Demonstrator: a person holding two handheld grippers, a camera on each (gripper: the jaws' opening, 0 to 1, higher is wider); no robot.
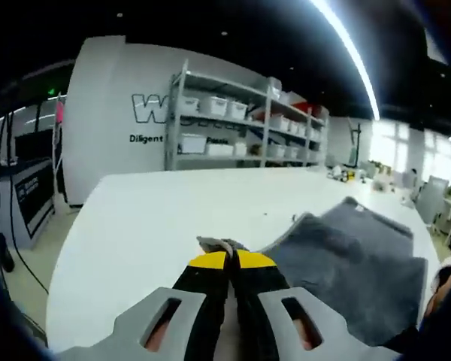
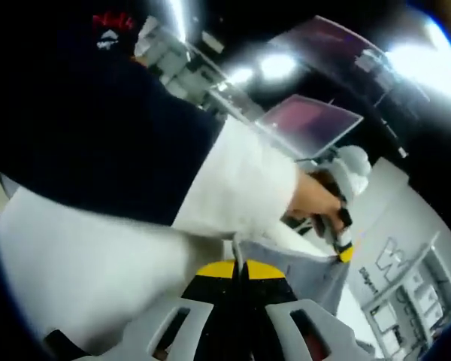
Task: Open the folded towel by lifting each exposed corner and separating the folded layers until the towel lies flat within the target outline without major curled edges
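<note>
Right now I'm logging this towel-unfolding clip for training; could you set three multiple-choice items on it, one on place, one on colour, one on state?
1. The towel lies on: A a white table; B shelves; C the floor.
2. The towel is: A red; B grey; C blue.
3. The left tool is: A wide open; B off the towel; C shut on a towel corner.

Key: A, the white table spreads beneath it; B, its cloth is grey; C, grey cloth bunches at the closed yellow tips. The right tool also pinches grey cloth.
</note>
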